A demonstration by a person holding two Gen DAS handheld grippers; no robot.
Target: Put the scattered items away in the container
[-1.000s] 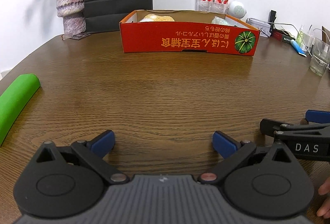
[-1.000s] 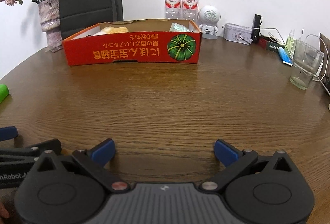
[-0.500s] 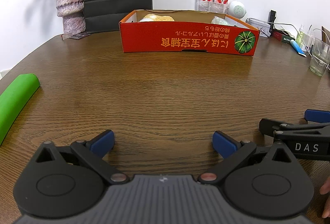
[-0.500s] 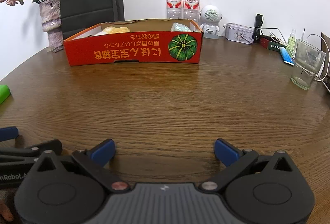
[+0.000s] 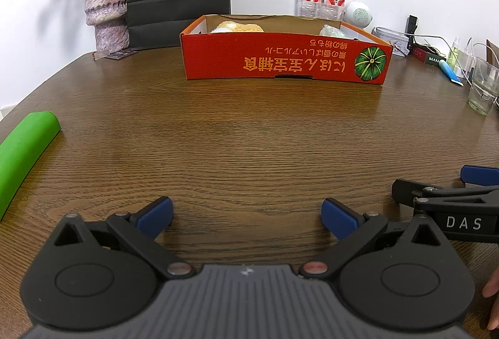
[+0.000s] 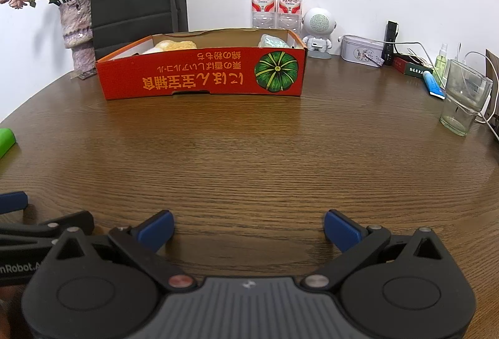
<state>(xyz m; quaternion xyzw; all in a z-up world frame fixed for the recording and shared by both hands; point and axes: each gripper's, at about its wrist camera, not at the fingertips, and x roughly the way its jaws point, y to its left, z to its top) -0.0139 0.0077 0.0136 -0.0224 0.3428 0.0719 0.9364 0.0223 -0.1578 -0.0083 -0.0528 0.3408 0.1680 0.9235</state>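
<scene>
Nothing has shifted since a second ago: both grippers rest low on the tabletop (image 5: 249,127), fingers apart and empty; green roll (image 5: 25,148) lies at ten o'clock of the left gripper (image 5: 246,214), long axis slanting toward twelve, red box (image 5: 285,64) at twelve, right gripper (image 6: 248,226) farther.

My left gripper (image 5: 246,214) and right gripper (image 6: 248,225) are matte black with blue finger pads (image 5: 155,212), round disc housings, ribbed grey centres and small metal rivets. White lettering reads "DAS". Bare fingertips (image 5: 492,289) show.
</scene>
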